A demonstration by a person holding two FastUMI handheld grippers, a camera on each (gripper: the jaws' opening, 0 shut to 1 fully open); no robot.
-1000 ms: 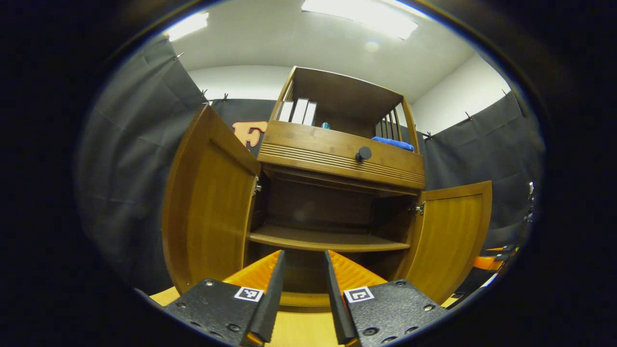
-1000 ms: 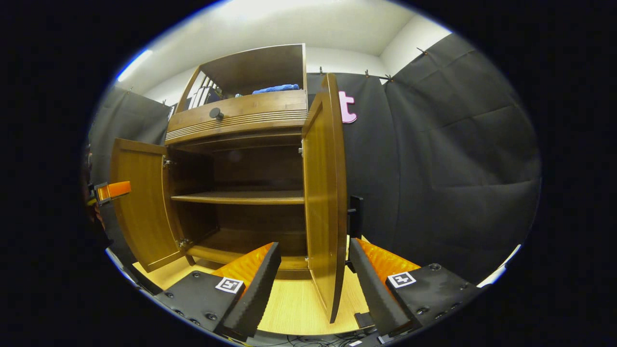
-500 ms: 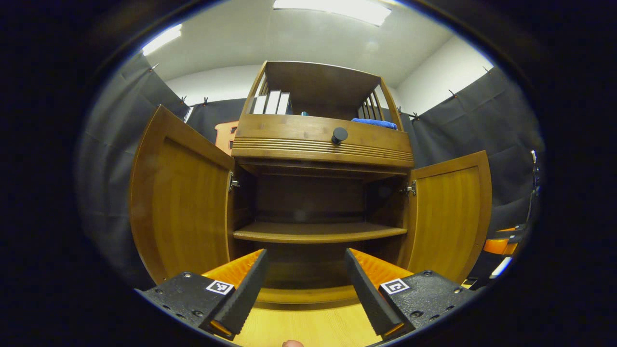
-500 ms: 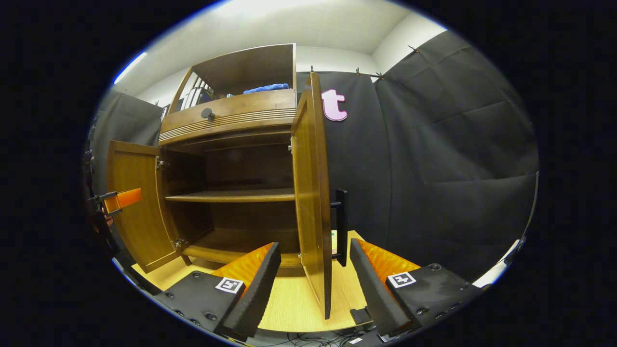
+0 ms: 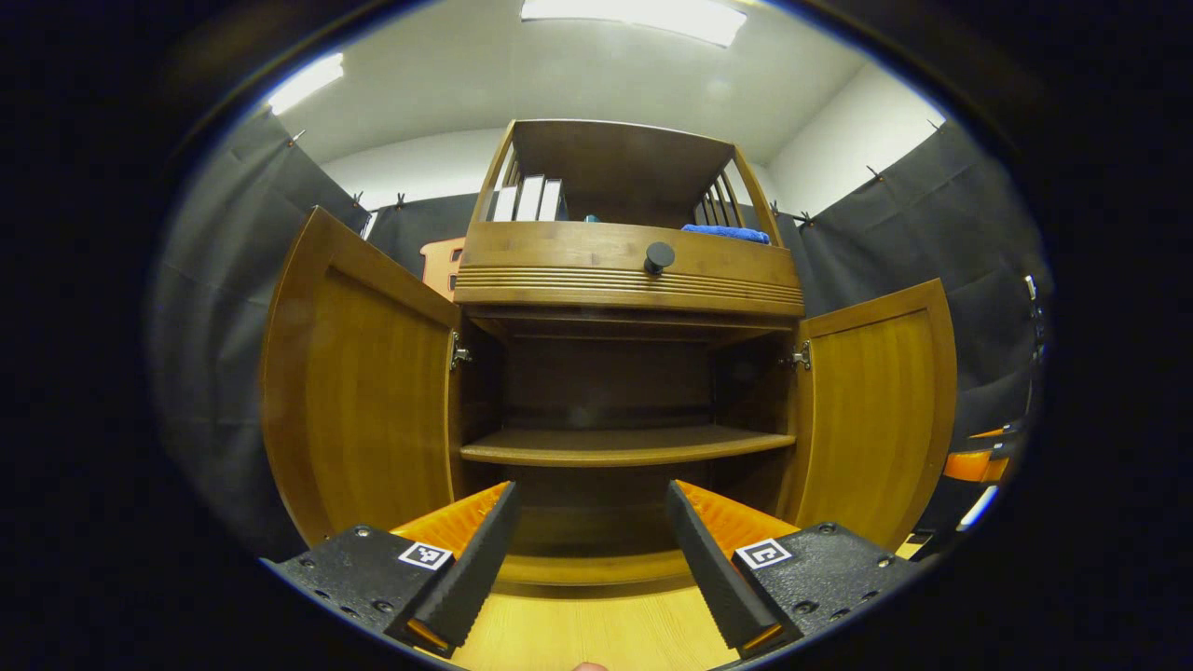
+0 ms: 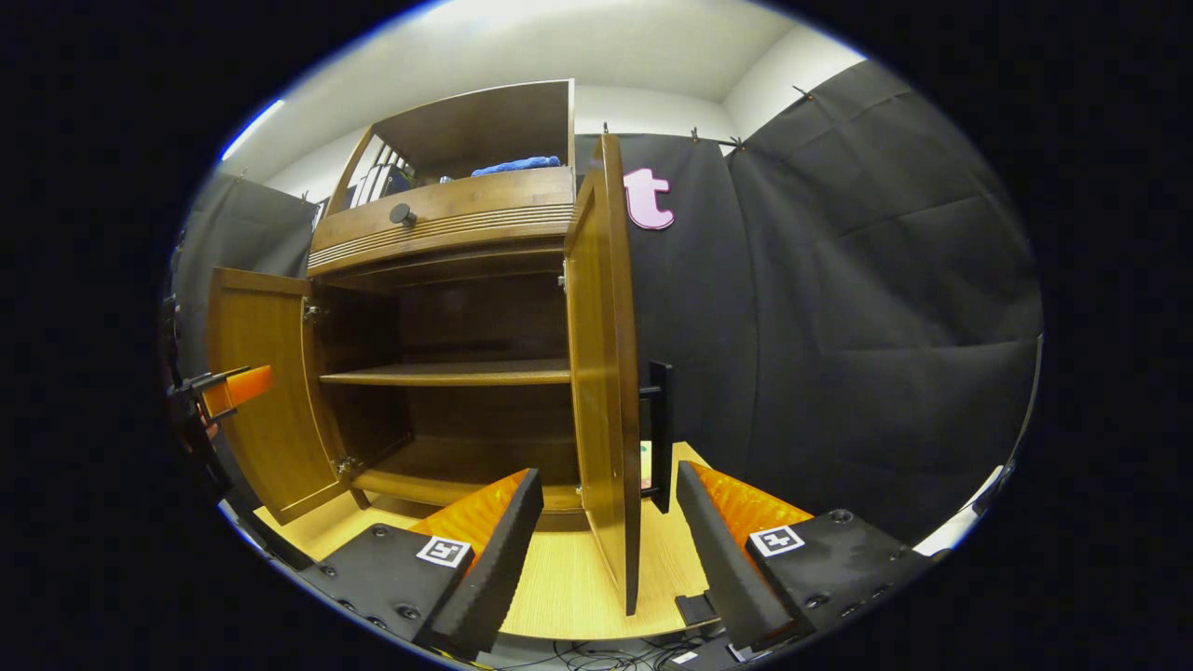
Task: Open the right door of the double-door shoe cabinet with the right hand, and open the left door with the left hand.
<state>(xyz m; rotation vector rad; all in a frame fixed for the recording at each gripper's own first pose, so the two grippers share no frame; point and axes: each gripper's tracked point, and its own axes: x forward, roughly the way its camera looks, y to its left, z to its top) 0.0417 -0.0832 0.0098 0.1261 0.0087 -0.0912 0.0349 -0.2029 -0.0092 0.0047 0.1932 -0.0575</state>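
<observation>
Shoe cabinet (image 5: 624, 280) on pale wood floor (image 6: 569, 578), left door (image 5: 363, 391) and right door (image 6: 606, 373) swung open, black cloth walls, white ceiling, left gripper (image 5: 587, 550) and right gripper (image 6: 610, 550) both spread wide, holding nothing.

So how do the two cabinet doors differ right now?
In the right gripper view, the right door is seen nearly edge-on, between the open fingers of the right gripper, while the left door shows its broad inner face. The right door's black handle shows on its outer side; the left door's handle is hidden. Both are the same brown wood, swung wide open, and neither is gripped; the left gripper is also open.
</observation>
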